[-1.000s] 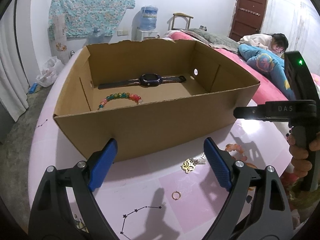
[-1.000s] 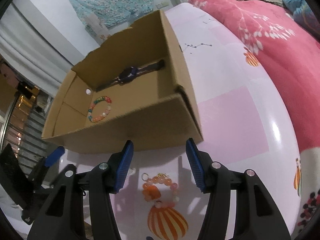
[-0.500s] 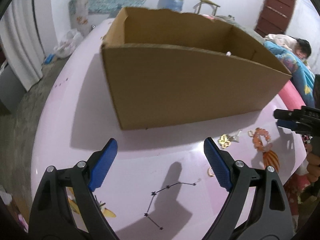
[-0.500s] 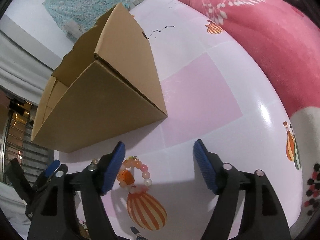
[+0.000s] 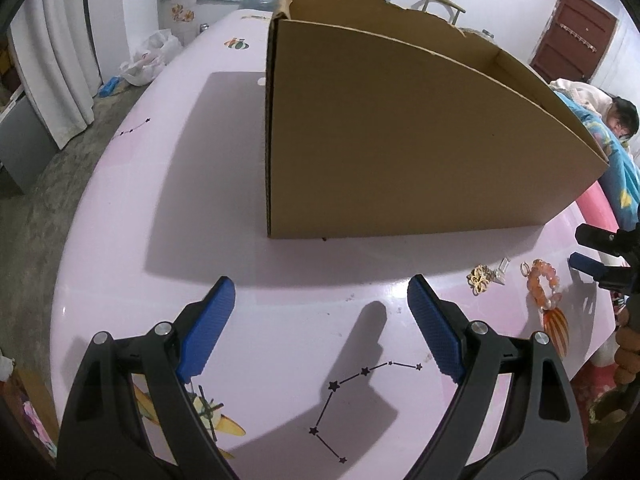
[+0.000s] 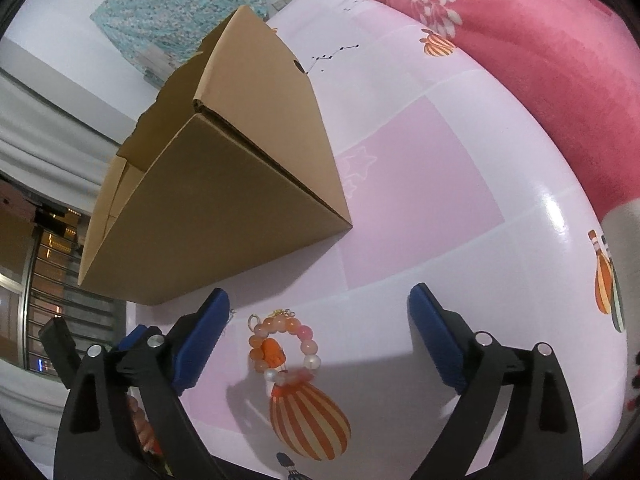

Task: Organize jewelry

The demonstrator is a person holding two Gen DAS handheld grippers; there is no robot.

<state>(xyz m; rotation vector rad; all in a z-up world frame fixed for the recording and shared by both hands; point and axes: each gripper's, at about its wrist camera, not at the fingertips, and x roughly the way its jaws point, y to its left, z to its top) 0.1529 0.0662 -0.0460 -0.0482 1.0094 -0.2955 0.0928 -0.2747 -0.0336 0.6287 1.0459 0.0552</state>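
Observation:
A brown cardboard box (image 5: 400,136) stands on the pink table; its inside is hidden now. It also shows in the right wrist view (image 6: 224,184). An orange bead bracelet (image 6: 280,346) lies on the table between the fingers of my open, empty right gripper (image 6: 320,334), just ahead of them. The same bracelet (image 5: 543,286) lies at the right in the left wrist view, beside a gold butterfly charm (image 5: 480,279). My left gripper (image 5: 322,326) is open and empty, low over the table in front of the box. The right gripper (image 5: 596,252) shows at the right edge.
The pink tablecloth (image 5: 200,200) has printed balloons (image 6: 308,420) and star lines. A pink blanket (image 6: 540,40) lies behind the table. A person (image 5: 616,120) lies on the bed at the right. Curtains and bags are at the left.
Both grippers have dropped lower, so the box's inside is no longer seen. The right gripper has opened wider and now straddles the orange bracelet. The left view swung left.

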